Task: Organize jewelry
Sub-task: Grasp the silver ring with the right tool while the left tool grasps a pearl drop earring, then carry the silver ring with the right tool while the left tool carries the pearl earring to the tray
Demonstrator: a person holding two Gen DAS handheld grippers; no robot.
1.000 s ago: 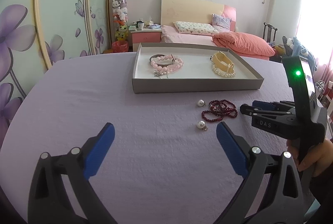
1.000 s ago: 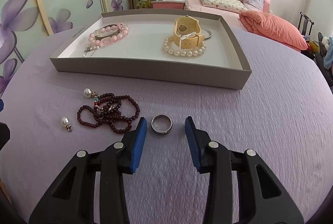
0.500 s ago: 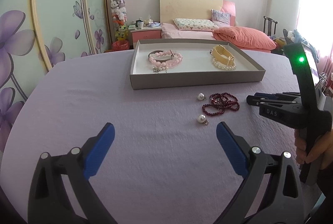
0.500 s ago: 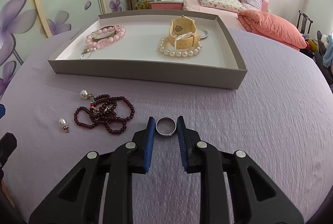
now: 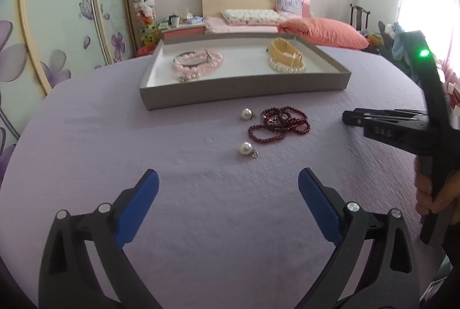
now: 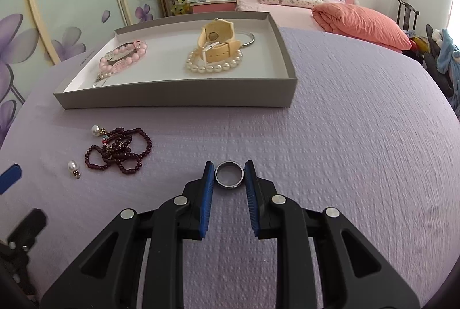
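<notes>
In the right wrist view we are pinching a silver ring (image 6: 229,174) between the blue pads (image 6: 207,199) of the right gripper (image 6: 229,176), low in the centre of the frame, over the lilac tablecloth (image 6: 345,151). The pads are pressing on both sides of the ring.

At the left of that frame a dark red bead strand (image 6: 119,149) is lying in a loose tangle, with one pearl earring (image 6: 96,130) touching its upper end and a second pearl earring (image 6: 73,167) just beside its lower left.

In the upper centre a grey tray (image 6: 178,99) is holding a pink bead bracelet (image 6: 123,57) on its left and a cream watch (image 6: 215,43) resting on a pearl bracelet (image 6: 212,66) on its right.

In the left wrist view we are keeping the left gripper (image 5: 228,204) spread wide and empty, at the bottom of the frame, over bare cloth.
</notes>
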